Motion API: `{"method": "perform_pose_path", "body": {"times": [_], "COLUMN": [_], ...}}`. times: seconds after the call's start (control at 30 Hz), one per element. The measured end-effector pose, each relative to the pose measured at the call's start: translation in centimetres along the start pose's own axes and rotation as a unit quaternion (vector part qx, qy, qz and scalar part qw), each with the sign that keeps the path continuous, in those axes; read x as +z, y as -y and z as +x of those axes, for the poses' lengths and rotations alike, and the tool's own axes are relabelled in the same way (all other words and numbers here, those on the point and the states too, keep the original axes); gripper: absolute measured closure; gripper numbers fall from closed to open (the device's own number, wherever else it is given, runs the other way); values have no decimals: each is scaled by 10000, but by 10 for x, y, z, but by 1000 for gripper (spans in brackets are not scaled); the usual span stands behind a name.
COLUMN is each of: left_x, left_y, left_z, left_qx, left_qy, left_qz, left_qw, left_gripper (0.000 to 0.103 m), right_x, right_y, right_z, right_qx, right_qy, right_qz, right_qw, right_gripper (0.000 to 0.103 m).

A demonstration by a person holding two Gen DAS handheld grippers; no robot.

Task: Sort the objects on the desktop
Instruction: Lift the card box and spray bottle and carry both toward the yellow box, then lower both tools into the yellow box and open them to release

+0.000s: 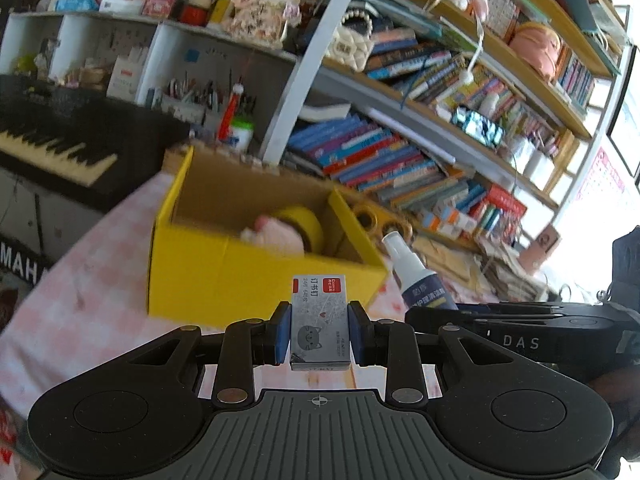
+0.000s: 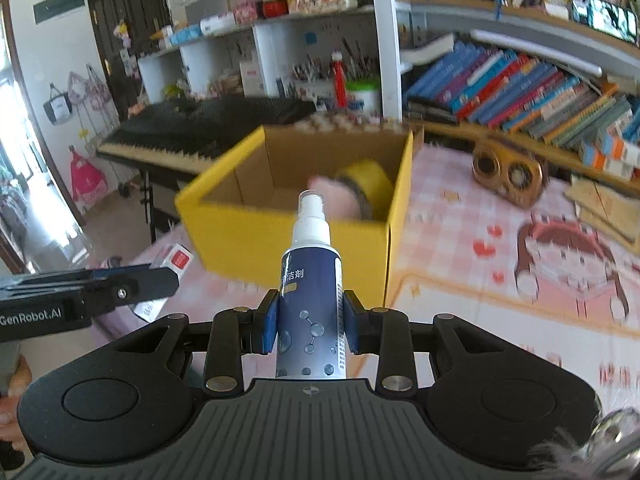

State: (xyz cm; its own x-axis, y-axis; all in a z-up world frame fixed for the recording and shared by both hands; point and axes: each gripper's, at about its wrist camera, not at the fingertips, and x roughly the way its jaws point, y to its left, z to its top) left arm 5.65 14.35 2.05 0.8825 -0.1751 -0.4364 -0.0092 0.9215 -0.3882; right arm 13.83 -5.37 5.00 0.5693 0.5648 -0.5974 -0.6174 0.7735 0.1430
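Note:
My left gripper (image 1: 319, 334) is shut on a small grey box of staples (image 1: 318, 322) with a red label, held in front of the yellow cardboard box (image 1: 224, 268). My right gripper (image 2: 310, 326) is shut on a blue spray bottle (image 2: 310, 300) with a white nozzle; the spray bottle (image 1: 416, 276) also shows at the right of the left wrist view. The yellow box (image 2: 288, 240) stands open on the pink checked tablecloth. Inside it lie a roll of yellow tape (image 2: 372, 184) and a pink soft thing (image 2: 336, 196). The left gripper with the staple box (image 2: 176, 260) appears at the left of the right wrist view.
A black keyboard (image 2: 192, 136) stands behind and left of the box. Bookshelves (image 1: 420, 152) packed with books run along the back. A brown wooden speaker (image 2: 506, 176) sits on the table right of the box. A cartoon-printed mat (image 2: 540, 272) covers the table's right side.

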Motion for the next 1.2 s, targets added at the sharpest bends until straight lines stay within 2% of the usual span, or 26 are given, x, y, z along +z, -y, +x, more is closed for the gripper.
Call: {"method": "perform_pose_path", "body": {"times": [0.23, 0.47, 0.63, 0.83, 1.07, 1.2], "left_x": [47, 76, 75, 61, 53, 50], "left_y": [1, -7, -16, -29, -28, -26], "left_z": [34, 83, 120, 156, 175, 176], "left_qx": [124, 412, 735, 1046, 1163, 1218], "left_qy": [391, 346, 38, -642, -1172, -1194], "left_qz": [161, 271, 340, 364, 518, 575], "left_qw": [9990, 9982, 9967, 9918, 9849, 9837], "left_gripper": [74, 74, 74, 74, 73, 73], "right_x": [54, 83, 86, 73, 72, 74], "right_y": [12, 27, 37, 37, 31, 30], "right_z": [36, 91, 134, 167, 173, 174], "right_qx": [27, -1, 123, 367, 470, 482], "right_qy": [351, 187, -321, -988, -1218, -1302], "right_qz": [-212, -452, -774, -1213, -1718, -1845], "right_qw": [9992, 9988, 9964, 9870, 9764, 9730], "right_gripper": [73, 73, 73, 73, 73, 73]}}
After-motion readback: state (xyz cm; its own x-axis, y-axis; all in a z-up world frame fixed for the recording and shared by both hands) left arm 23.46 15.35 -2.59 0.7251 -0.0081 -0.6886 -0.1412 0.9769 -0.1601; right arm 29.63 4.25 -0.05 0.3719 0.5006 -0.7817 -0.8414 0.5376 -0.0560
